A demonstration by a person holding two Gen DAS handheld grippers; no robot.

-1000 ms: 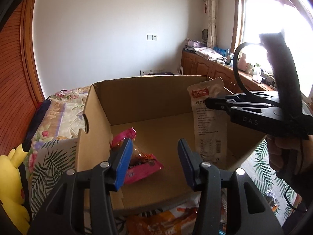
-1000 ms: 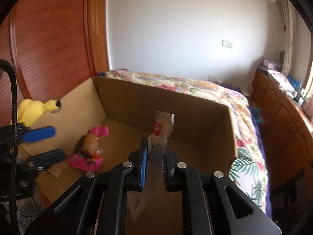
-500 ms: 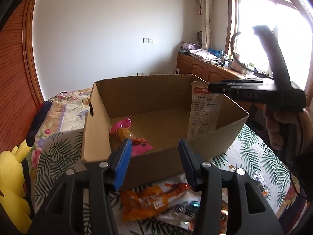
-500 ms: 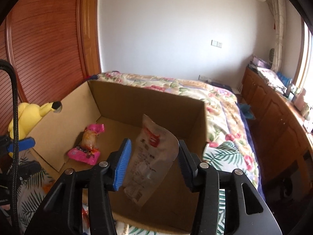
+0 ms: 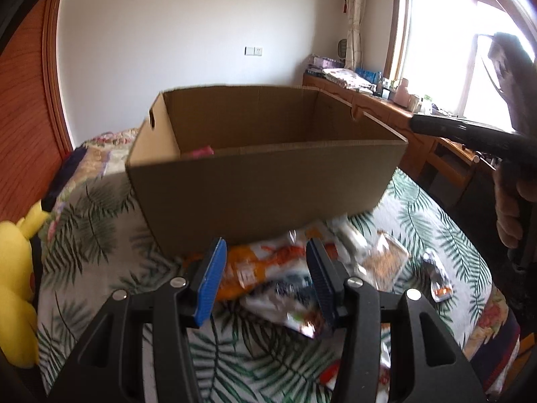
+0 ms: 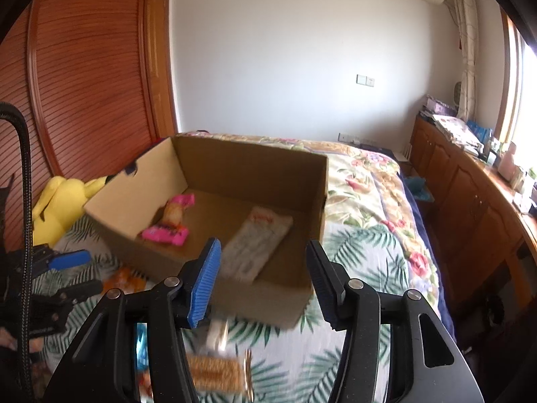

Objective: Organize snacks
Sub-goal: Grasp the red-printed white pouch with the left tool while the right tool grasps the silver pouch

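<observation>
Your right gripper (image 6: 263,277) is opening, empty; the white packet (image 6: 256,245) lies in the box (image 6: 315,198) mid-frame, just beyond its tips; left gripper (image 5: 265,277) open.

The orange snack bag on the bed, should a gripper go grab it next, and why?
Probably yes. The left gripper is empty, its jaws apart right over the orange snack bag, which lies outside the cardboard box. Lowering it onto the bag looks like the natural next move.

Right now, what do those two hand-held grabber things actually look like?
Both the left gripper and the right gripper are matte black plastic frames with silver bolts and two ribbed finger pads, one bright blue, one dark navy. A black braided cable trails from the left one.
</observation>
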